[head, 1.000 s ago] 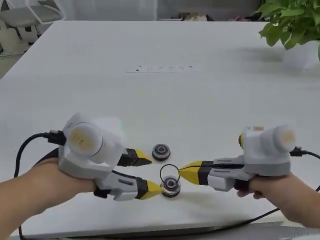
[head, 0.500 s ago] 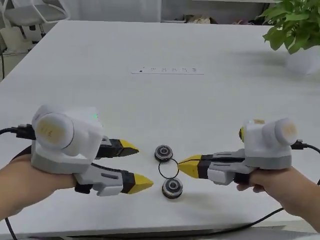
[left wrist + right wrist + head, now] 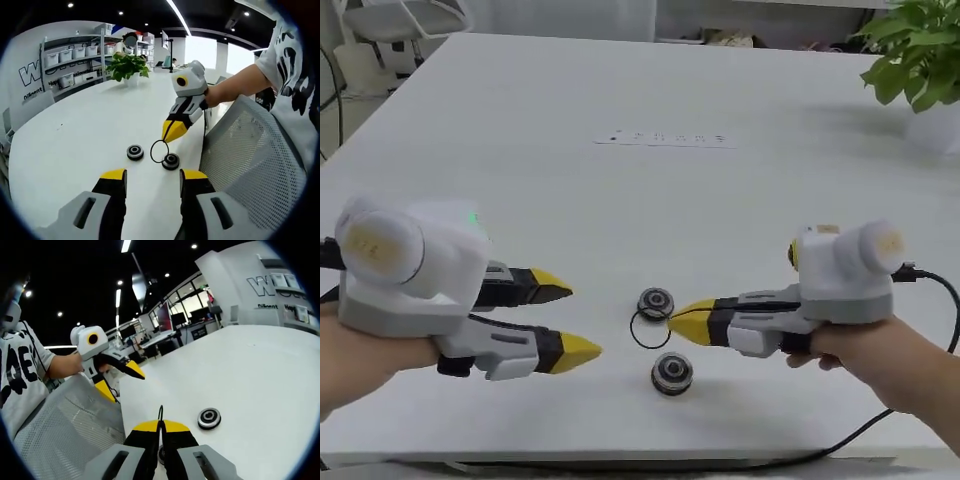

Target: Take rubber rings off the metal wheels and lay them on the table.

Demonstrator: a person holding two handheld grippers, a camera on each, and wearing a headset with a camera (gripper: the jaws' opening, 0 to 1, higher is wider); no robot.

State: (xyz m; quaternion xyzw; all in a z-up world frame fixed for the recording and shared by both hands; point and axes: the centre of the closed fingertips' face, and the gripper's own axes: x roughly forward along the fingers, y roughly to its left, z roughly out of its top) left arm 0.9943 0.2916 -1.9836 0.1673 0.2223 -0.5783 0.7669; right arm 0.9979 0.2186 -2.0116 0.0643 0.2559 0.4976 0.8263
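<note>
Now right gripper (image 3: 674,312) grips rubber ring (image 3: 631,330), freed; left gripper (image 3: 585,320) withdrawn.

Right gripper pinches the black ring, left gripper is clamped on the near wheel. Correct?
Not quite. The left gripper is open and holds nothing, and it sits apart from the near wheel. The head view shows its jaws spread with table between them and the wheel. The rest stands: the right gripper does pinch the black ring.
</note>
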